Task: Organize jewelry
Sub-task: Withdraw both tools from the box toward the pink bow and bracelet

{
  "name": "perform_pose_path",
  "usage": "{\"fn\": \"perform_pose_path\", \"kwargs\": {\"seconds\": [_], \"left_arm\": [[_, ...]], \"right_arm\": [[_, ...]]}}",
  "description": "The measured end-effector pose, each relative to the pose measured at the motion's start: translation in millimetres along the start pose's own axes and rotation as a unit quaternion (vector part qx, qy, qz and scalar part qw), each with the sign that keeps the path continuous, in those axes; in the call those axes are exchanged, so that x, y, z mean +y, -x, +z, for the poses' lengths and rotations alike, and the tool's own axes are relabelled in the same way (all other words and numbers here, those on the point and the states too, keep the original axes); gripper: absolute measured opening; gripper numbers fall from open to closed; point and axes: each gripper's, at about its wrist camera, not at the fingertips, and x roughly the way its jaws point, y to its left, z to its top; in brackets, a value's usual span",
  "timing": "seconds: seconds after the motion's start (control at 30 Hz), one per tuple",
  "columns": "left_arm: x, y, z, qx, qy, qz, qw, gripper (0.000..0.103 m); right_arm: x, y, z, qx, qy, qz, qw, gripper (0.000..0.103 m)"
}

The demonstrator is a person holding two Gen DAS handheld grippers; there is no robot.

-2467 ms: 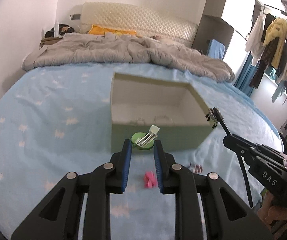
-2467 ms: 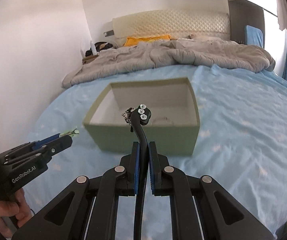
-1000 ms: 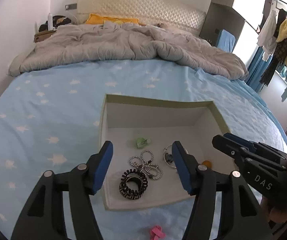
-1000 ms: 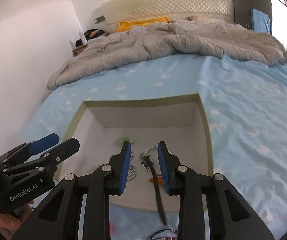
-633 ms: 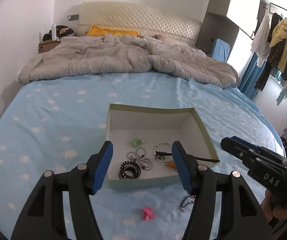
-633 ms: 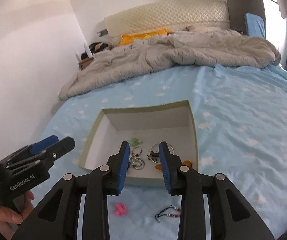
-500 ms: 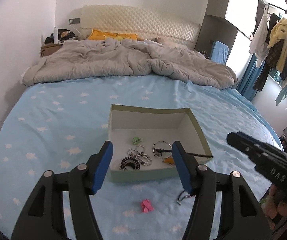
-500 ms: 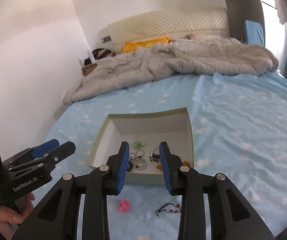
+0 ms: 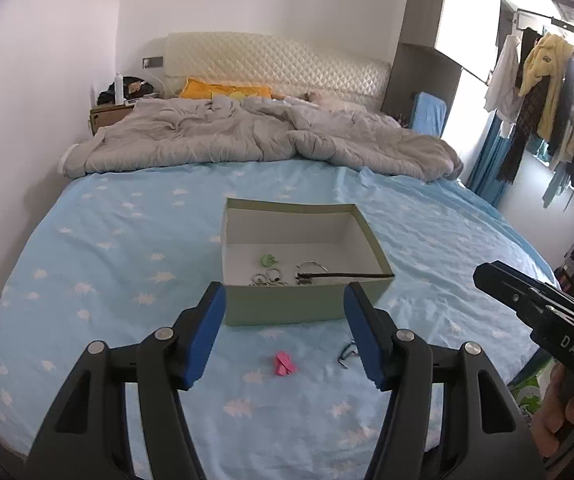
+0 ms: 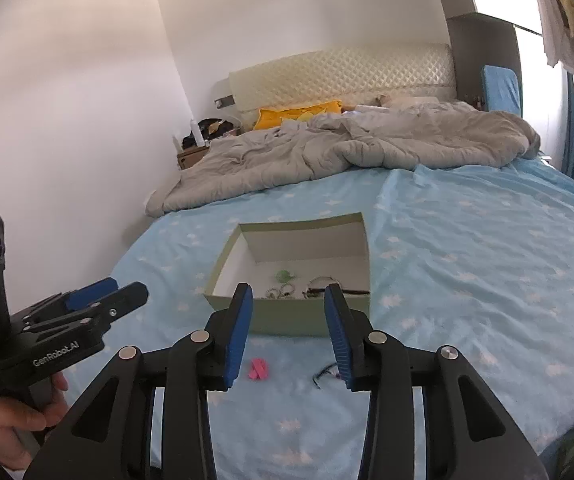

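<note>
An open green box with a white inside stands on the blue star-print bed. In it lie a green clip, beaded bracelets, a ring bracelet and a black hairpin that leans on the right rim. A pink clip and a dark bracelet lie on the sheet in front of the box. My left gripper and right gripper are both open and empty, held above the sheet on the near side of the box.
A grey duvet and a yellow pillow lie at the head of the bed. A nightstand stands at the back left. Clothes hang at the right. The bed edge is close below me.
Both grippers released their pieces into the box, then drew back and up from it. In the last half second both pulled a little farther back, and the right gripper opened wider.
</note>
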Motion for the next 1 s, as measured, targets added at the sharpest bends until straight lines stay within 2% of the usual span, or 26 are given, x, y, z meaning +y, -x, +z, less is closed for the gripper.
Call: {"fn": "perform_pose_path", "kwargs": {"seconds": [0.27,0.37,0.53,0.6,1.0], "left_arm": [[-5,12,-37,-0.002,0.013,-0.008,0.9999,0.062],[-7,14,-50,0.002,0.013,-0.008,0.9999,0.062],[-9,8,-73,0.015,0.021,-0.008,0.9996,0.062],[-10,3,-80,0.018,0.023,0.0,0.9996,0.062],[-3,-54,-104,0.068,0.044,-0.012,0.9966,0.062]], "right_arm": [[-1,20,-35,-0.01,0.021,-0.002,1.0,0.047],[-6,25,-48,-0.004,0.017,0.007,1.0,0.047],[-20,29,-73,0.001,-0.008,-0.003,1.0,0.047],[-24,25,-83,0.006,-0.015,-0.009,1.0,0.048],[-46,-26,-113,0.051,-0.019,-0.027,0.998,0.059]]}}
